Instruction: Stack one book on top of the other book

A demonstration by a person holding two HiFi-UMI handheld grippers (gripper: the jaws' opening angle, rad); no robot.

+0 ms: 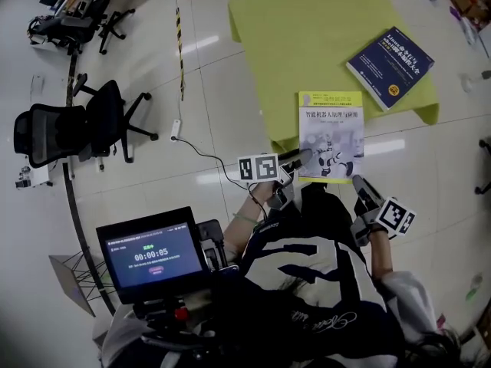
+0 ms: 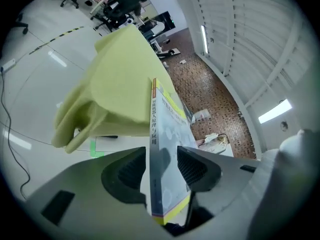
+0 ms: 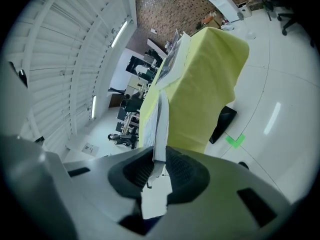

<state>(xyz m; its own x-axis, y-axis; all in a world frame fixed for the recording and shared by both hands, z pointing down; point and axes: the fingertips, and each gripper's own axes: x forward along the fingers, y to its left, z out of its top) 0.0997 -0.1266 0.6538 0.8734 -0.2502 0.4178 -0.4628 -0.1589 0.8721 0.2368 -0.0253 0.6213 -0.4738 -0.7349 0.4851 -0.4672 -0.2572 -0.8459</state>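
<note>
Right gripper (image 1: 359,184) pinches the white book (image 1: 330,133), left gripper (image 1: 301,158) gapes round its spine; lift level onto upper-right blue book (image 1: 390,67).

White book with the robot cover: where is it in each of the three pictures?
Head view: white book right of centre, across the near edge of the yellow cloth.
Left gripper view: white book edge-on, lower centre; yellow cloth behind.
Right gripper view: white book a thin edge, centre; yellow cloth behind.
Shared landmark: the yellow cloth.
</note>
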